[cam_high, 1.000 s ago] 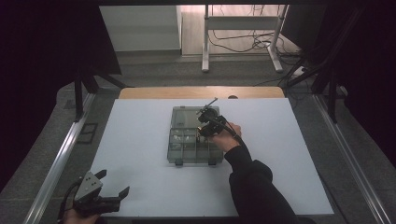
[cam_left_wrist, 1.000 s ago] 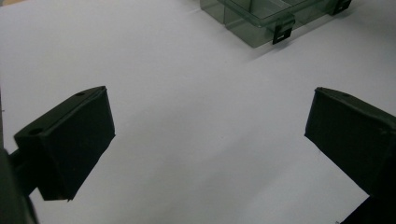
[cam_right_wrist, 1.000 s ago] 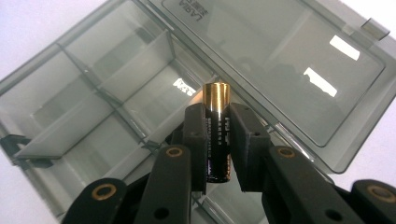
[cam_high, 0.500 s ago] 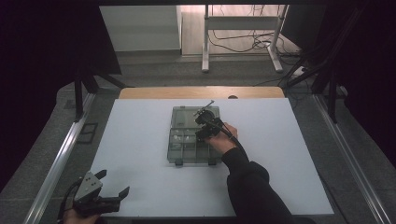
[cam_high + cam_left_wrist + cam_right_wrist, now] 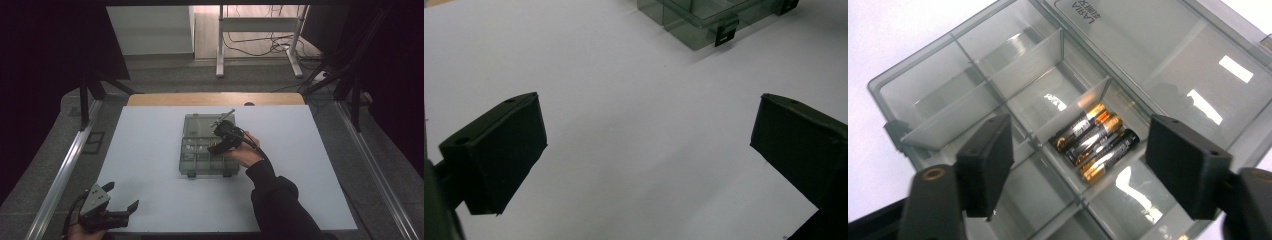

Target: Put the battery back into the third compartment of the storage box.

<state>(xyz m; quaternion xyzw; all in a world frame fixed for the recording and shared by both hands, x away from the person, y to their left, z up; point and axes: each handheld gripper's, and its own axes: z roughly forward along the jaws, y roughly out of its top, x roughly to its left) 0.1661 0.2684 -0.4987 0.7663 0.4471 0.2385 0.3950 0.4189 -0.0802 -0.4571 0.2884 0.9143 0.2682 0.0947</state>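
Your right tongs (image 5: 1078, 165) hang over the open organizer box (image 5: 196, 160) mid-desk, jaws just opened, nothing between them; three batteries (image 5: 1095, 141) lie below in one compartment. Your left tongs (image 5: 122, 204) rest spread at the desk's (image 5: 150, 150) near-left corner.

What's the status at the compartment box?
Right gripper open, jaws just opening, over three black-and-gold batteries in clear grey plastic box. Left gripper open, idle. Nothing obstructing.

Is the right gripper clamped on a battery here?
No: the right gripper stands open above the batteries, which lie loose in a compartment of the organizer box.
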